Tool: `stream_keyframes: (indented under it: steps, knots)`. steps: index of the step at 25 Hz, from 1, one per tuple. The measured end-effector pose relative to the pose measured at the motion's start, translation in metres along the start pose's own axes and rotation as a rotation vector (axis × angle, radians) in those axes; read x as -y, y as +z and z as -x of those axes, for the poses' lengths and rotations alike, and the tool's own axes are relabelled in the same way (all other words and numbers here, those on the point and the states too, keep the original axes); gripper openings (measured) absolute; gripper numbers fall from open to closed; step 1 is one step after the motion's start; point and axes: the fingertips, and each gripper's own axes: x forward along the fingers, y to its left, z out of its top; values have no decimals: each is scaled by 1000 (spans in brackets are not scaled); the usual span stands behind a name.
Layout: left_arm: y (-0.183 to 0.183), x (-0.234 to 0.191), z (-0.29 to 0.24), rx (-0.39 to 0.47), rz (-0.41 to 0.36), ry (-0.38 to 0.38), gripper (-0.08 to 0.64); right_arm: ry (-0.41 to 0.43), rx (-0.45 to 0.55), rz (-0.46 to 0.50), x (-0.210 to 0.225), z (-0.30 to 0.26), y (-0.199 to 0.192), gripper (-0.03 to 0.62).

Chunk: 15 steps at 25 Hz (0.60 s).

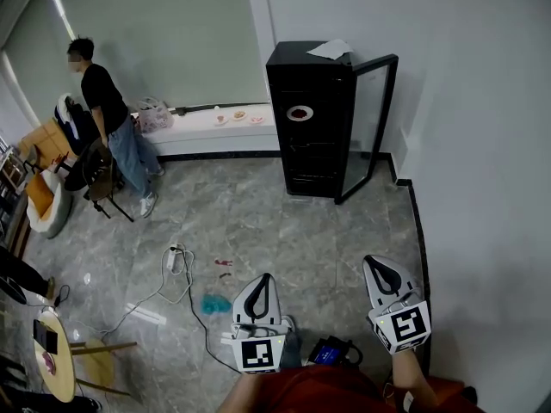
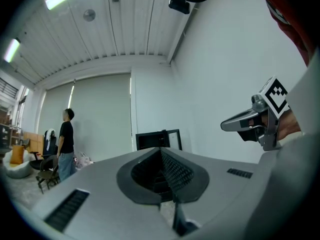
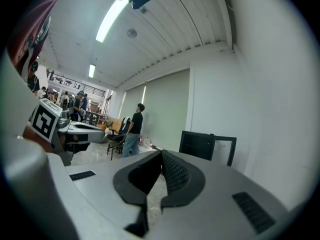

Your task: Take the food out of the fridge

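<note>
Floor [image 1: 293,231] ahead up to fridge [image 1: 310,144] is bare tile, straight lane open. Its door [image 1: 372,123] is swung out to the right, edge near the right wall [image 1: 482,144], tight gap btwn them; shelf fronts unblocked. Left of lane on the floor: power strip [image 1: 176,259] w/ cables [image 1: 160,294], teal scrap [image 1: 215,303]. Person [image 1: 110,110] & chair [image 1: 102,175] stand well off to left
</note>
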Motion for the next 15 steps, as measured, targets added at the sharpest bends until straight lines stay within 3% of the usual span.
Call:
stream_keyframes:
  steps: [15]
  knots:
    - [-13, -44, -88, 27, 24, -94, 14, -74, -5, 15, 10, -87, 8, 21]
